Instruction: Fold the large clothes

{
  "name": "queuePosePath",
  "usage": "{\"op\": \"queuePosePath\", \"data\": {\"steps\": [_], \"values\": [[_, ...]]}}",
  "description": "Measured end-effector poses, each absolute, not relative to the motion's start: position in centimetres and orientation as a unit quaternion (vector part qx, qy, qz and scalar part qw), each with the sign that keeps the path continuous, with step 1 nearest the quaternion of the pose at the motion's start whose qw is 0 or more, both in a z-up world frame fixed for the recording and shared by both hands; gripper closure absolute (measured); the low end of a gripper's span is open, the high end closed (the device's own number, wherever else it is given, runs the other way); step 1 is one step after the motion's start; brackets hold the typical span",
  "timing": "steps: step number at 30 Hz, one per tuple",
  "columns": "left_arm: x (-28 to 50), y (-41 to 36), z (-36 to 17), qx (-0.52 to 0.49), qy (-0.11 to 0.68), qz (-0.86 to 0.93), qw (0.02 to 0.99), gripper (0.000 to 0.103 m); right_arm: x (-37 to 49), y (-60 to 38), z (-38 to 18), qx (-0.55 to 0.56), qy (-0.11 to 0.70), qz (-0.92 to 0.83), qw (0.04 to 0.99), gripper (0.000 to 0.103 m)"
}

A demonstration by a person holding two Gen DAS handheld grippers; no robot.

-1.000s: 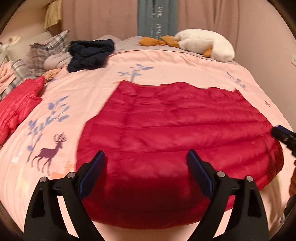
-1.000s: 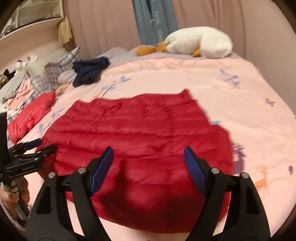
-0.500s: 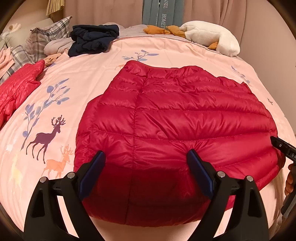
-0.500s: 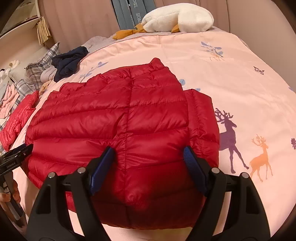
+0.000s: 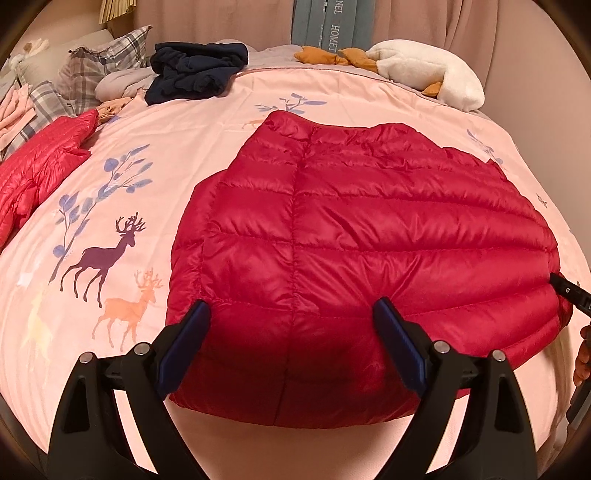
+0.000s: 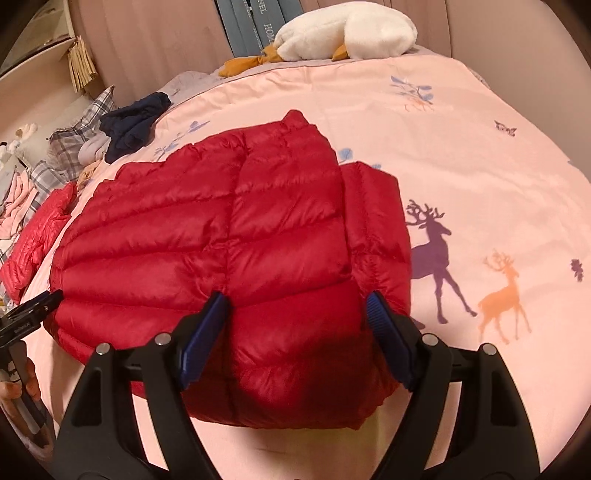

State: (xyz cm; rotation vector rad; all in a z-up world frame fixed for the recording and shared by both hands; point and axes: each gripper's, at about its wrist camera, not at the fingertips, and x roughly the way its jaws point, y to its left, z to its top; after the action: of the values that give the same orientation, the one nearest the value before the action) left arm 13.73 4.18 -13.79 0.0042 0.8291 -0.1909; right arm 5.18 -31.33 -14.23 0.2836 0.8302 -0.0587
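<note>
We see the red down jacket (image 5: pixel 362 251) lying flat on the pink deer-print bedspread (image 5: pixel 110 206), near the front edge of the bed, quilted back up. In the right wrist view a narrower red panel (image 6: pixel 373 221) shows from under its right side.

The left gripper (image 5: pixel 291 347) hovers over the jacket's near hem, jaws wide apart, nothing between them. The right gripper (image 6: pixel 297 332) sits over the near right part of the jacket, jaws likewise apart and empty. We cannot tell whether either set of blue pads (image 6: pixel 205 339) touches the fabric.

Elsewhere on the bed: a second red garment (image 5: pixel 40 166) at far left, a dark navy garment (image 5: pixel 192 74) and plaid pillows (image 5: pixel 99 62) toward the head, and a white plush goose (image 6: pixel 347 33) by the curtain (image 5: pixel 406 18).
</note>
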Motion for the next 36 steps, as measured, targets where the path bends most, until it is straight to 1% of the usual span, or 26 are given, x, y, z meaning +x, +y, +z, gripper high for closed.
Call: {"op": "queuePosePath", "data": {"steps": [36], "values": [[13.3, 5.6, -14.5, -0.006, 0.411, -0.088, 0.907, 0.012, 4.9, -31.6, -14.3, 0.141, 0.407, -0.023, 0.902, 0.023]]}}
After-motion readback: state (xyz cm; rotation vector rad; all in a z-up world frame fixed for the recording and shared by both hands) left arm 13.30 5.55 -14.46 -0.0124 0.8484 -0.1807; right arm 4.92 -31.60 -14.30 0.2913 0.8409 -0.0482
